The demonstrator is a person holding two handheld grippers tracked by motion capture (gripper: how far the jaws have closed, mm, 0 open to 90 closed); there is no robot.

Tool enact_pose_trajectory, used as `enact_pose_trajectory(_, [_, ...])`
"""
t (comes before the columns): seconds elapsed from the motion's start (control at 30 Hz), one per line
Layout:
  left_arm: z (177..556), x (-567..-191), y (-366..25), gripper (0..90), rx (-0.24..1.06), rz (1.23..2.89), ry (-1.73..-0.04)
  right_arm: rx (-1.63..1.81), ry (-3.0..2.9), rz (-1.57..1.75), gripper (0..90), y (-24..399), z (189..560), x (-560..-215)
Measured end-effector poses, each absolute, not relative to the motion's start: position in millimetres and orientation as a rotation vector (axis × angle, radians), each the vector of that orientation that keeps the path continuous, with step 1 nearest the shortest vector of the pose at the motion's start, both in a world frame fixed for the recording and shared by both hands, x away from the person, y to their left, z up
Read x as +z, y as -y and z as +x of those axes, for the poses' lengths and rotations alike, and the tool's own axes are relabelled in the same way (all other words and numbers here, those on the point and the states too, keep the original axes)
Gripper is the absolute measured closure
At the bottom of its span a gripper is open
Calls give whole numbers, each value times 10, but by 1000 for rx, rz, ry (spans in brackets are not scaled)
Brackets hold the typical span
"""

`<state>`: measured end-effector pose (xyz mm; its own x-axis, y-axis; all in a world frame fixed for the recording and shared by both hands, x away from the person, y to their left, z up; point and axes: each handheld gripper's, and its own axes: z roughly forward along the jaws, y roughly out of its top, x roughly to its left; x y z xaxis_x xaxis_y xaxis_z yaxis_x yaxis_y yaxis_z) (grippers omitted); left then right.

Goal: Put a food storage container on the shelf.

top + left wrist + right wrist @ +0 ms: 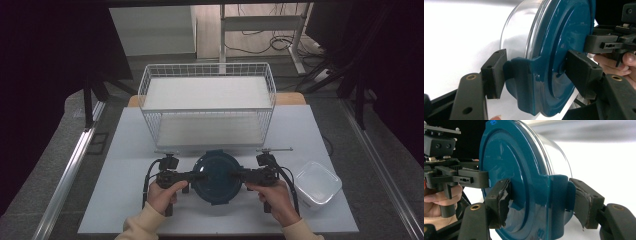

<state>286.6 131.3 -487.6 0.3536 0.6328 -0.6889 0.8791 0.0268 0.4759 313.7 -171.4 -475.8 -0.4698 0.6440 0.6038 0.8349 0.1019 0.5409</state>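
Between the two hands, near the front of the worktop (125,150): round container (216,177) with blue lid up, lying flat just ahead of the wire basket (207,107). Left tool (197,176) clamped on the left lid tab (524,82), right tool (235,176) clamped on the right tab (557,202), both equally near, facing each other along one level line. Smaller square box (317,184) off to the right, apart

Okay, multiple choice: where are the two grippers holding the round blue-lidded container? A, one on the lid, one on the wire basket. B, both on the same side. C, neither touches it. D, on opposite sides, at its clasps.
D: in the high view the left gripper and right gripper meet the container from opposite sides, and each gripper view shows jaws closed over a lid clasp.
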Motion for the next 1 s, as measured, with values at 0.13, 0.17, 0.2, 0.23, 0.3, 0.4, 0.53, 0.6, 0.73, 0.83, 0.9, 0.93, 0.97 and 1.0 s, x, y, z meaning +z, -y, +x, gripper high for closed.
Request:
enact_pose_trajectory(0.13, [2854, -4819, -1319, 352, -323, 1685, -1344, -1327, 2183, -1468, 357, 1711, 3115, -4685])
enact_pose_trajectory(0.17, [2851, -4809, -1318, 353, -319, 1682, -1340, -1331, 2189, -1463, 357, 1713, 3112, -4669])
enact_pose_trajectory(0.2, [2852, -4800, -1322, 353, -317, 1686, -1335, -1337, 2194, -1459, 357, 1714, 3107, -4654])
enact_pose_trajectory(0.23, [2851, -4791, -1322, 353, -317, 1682, -1335, -1343, 2198, -1459, 358, 1714, 3104, -4643])
enact_pose_trajectory(0.3, [2853, -4775, -1328, 353, -315, 1683, -1329, -1354, 2205, -1455, 358, 1711, 3096, -4610])
enact_pose_trajectory(0.4, [2863, -4739, -1327, 353, -306, 1684, -1321, -1361, 2209, -1453, 359, 1712, 3096, -4587])
enact_pose_trajectory(0.53, [2906, -4671, -1364, 354, -307, 1685, -1304, -1379, 2236, -1440, 359, 1691, 3121, -4505])
enact_pose_trajectory(0.6, [2929, -4625, -1379, 353, -298, 1687, -1294, -1396, 2247, -1434, 360, 1667, 3141, -4451])
enact_pose_trajectory(0.73, [2966, -4533, -1373, 354, -275, 1704, -1273, -1418, 2239, -1427, 363, 1675, 3153, -4399])
enact_pose_trajectory(0.83, [2996, -4477, -1369, 354, -271, 1710, -1263, -1432, 2243, -1433, 363, 1683, 3158, -4352])
enact_pose_trajectory(0.9, [3008, -4433, -1375, 354, -264, 1714, -1257, -1442, 2243, -1432, 363, 1684, 3163, -4316])
enact_pose_trajectory(0.93, [3012, -4411, -1377, 354, -259, 1714, -1256, -1448, 2244, -1429, 364, 1681, 3167, -4299])
enact_pose_trajectory(0.97, [3017, -4390, -1382, 354, -256, 1713, -1253, -1451, 2244, -1427, 363, 1677, 3172, -4279])
enact_pose_trajectory(1.0, [3024, -4369, -1389, 354, -252, 1714, -1251, -1456, 2247, -1424, 364, 1671, 3176, -4261])
